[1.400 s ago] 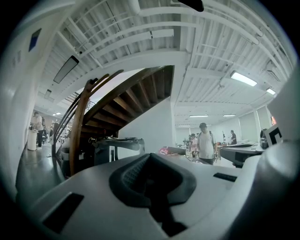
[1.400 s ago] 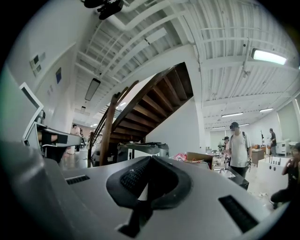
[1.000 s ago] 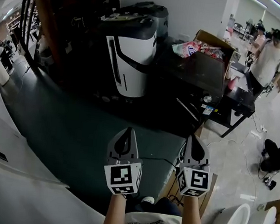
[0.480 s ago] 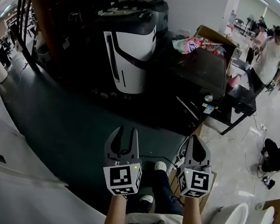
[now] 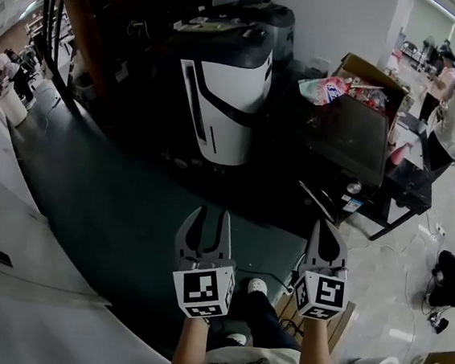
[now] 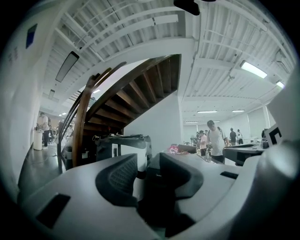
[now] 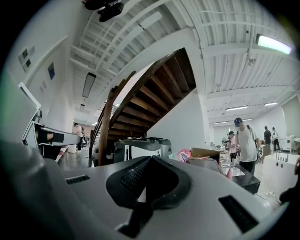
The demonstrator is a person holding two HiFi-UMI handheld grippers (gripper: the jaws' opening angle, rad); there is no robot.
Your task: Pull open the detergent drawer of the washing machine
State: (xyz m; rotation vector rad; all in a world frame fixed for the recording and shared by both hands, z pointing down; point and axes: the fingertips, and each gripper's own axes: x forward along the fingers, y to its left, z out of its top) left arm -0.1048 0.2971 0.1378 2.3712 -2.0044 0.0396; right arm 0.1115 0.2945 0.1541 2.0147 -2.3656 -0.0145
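Washing machine [image 5: 230,97]: white front, black curved stripe, dark top | upright on dark floor [image 5: 127,215], near its far edge | detergent drawer: cannot be made out

A dark green floor [image 5: 112,205] fills the middle of the head view and gives way to pale tiles [image 5: 397,300] on the right. A white and black machine [image 5: 228,96] stands on the green part, at the foot of a staircase. Just to its right is a low dark table [image 5: 340,145] with a cardboard box [image 5: 372,75] and bright packets [image 5: 326,89] at its far end. A smaller black table [image 5: 409,184] stands on the tiles nearby.
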